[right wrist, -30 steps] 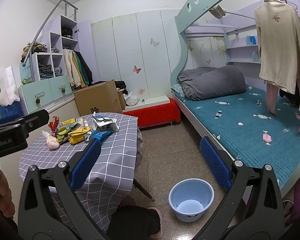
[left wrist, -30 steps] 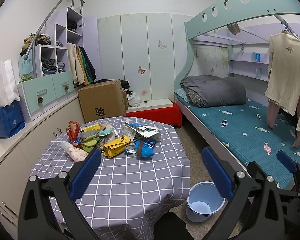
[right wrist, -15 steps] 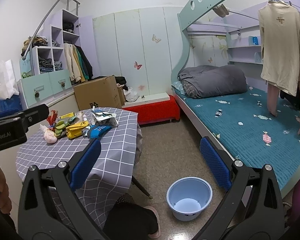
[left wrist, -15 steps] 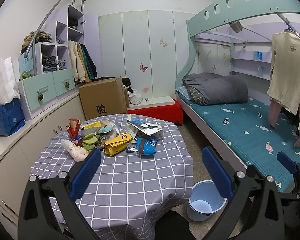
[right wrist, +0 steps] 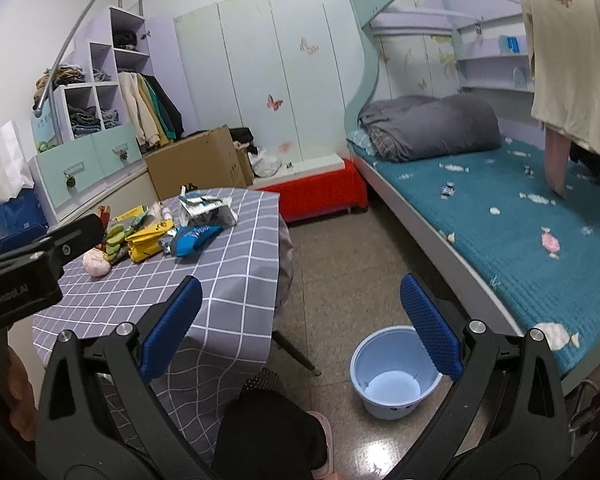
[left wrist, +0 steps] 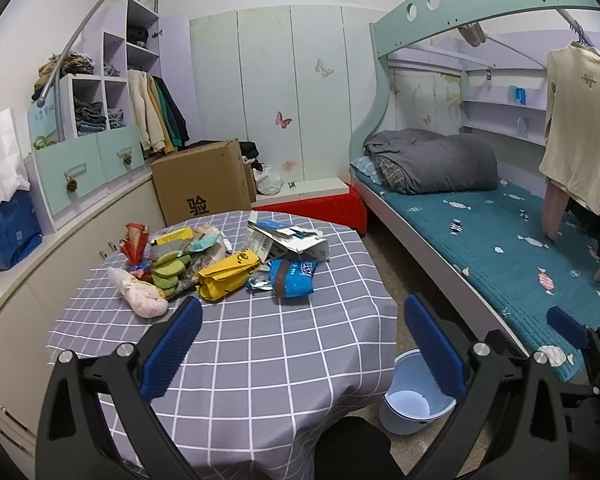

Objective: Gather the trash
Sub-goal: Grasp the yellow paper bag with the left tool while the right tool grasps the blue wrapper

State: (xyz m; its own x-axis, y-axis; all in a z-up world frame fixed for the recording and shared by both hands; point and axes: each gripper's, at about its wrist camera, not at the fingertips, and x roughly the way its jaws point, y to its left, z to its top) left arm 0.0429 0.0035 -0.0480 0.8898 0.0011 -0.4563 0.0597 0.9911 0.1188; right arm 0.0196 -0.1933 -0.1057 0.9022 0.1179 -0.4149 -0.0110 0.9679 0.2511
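Nothing is collected yet: both your left hand-held gripper [left wrist: 302, 322] and right hand-held gripper [right wrist: 300, 304] gape wide and empty. Next, reach the wrappers [left wrist: 224, 268] toward the surface's [left wrist: 268, 360] far edge, then the bucket [right wrist: 394, 372].

A matt checked cloth [left wrist: 260, 344] carries glossy plastic wrappers [left wrist: 294, 278]; the plastic bucket [right wrist: 394, 364] looks smooth.

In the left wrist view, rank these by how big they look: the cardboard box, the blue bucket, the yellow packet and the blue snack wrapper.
1. cardboard box
2. blue bucket, partly hidden and nearer the camera
3. yellow packet
4. blue snack wrapper, close to the packet in size
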